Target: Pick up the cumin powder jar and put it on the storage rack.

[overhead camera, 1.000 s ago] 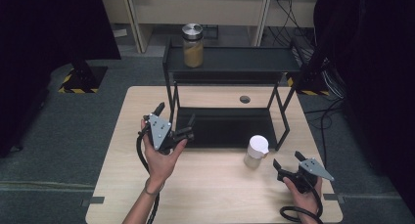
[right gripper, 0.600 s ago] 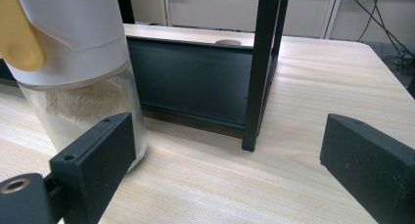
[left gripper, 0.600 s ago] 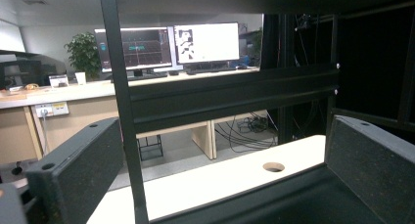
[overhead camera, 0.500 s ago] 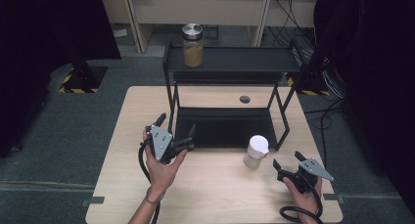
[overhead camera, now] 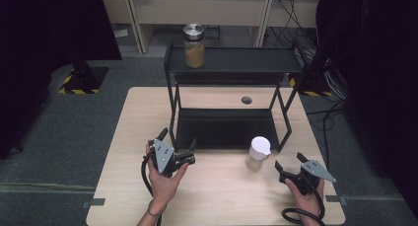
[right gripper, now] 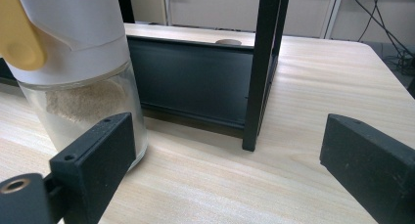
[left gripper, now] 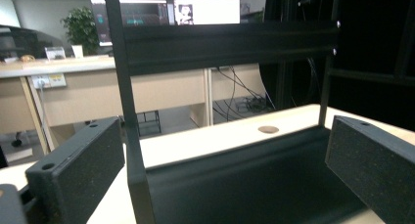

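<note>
While both hands rest low over the pale wooden table [overhead camera: 123,186], the small glass shaker jar with a white cap [overhead camera: 258,153] stands upright near the front right leg of the black metal two-tier rack [overhead camera: 231,63], just outside its lower tray. The right gripper [overhead camera: 288,168] sits close by on the jar's right, jaws spread wide and gripping nothing; in the right gripper view the jar [right gripper: 78,72] stands just beside one black pad, off the line between the two. The left gripper [overhead camera: 190,152], also agape and empty, points into the rack's lower tray [left gripper: 244,180]. A taller amber-filled jar with a metal lid [overhead camera: 194,46] stands on the top shelf. The work appears to be at the approach stage: next, the right gripper likely needs to swing towards the shaker jar, centre it between the pads, then close on the glass body below the cap.
</note>
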A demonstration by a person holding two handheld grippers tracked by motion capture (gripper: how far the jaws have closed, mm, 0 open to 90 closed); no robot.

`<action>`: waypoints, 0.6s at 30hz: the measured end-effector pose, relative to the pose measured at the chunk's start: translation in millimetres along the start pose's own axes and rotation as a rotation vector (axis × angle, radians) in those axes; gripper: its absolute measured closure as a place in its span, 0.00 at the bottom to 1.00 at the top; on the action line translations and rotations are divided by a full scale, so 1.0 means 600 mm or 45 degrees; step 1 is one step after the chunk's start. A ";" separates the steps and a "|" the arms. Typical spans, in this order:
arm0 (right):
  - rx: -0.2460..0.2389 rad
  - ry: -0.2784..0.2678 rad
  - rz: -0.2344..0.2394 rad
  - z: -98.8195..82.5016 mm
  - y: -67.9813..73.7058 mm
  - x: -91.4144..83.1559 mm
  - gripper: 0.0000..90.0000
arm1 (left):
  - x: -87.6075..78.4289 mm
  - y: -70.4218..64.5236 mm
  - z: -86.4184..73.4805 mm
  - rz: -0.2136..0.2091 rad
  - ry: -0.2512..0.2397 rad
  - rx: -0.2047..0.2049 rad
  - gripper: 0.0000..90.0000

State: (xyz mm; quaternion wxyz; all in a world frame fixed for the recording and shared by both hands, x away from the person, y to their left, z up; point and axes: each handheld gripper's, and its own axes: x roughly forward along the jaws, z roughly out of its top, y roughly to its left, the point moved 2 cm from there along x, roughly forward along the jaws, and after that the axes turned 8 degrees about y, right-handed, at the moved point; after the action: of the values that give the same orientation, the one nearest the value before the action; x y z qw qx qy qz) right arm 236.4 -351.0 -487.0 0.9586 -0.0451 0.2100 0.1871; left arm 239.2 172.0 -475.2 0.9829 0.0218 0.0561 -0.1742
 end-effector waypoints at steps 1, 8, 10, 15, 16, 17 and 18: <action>-0.001 0.000 0.000 0.000 0.000 0.000 0.07 | -0.001 -0.001 -0.004 -0.003 0.006 0.000 0.00; -0.005 0.002 -0.001 0.000 0.000 0.000 0.07 | -0.008 -0.007 -0.023 -0.015 0.042 -0.009 0.00; -0.005 0.001 0.000 0.000 0.000 0.000 0.07 | -0.010 -0.009 -0.027 -0.018 0.050 -0.016 0.00; 0.003 -0.002 0.004 -0.001 -0.001 0.000 0.07 | -0.017 -0.012 -0.046 -0.040 0.101 -0.065 0.00; 0.003 -0.002 0.004 -0.001 -0.001 0.000 0.07 | -0.017 -0.012 -0.046 -0.040 0.101 -0.065 0.00; 0.000 -0.003 0.003 -0.001 -0.001 0.000 0.07 | -0.017 -0.011 -0.048 -0.047 0.113 -0.075 0.00; 0.000 -0.003 0.003 -0.001 -0.001 0.000 0.07 | -0.017 -0.009 -0.050 -0.056 0.124 -0.090 0.00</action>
State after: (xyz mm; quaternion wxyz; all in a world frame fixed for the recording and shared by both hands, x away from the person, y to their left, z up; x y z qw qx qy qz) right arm 236.3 -351.5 -487.3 0.9586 -0.0447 0.2089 0.1884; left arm 224.7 172.4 -503.9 0.9750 -0.0056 0.1105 -0.1925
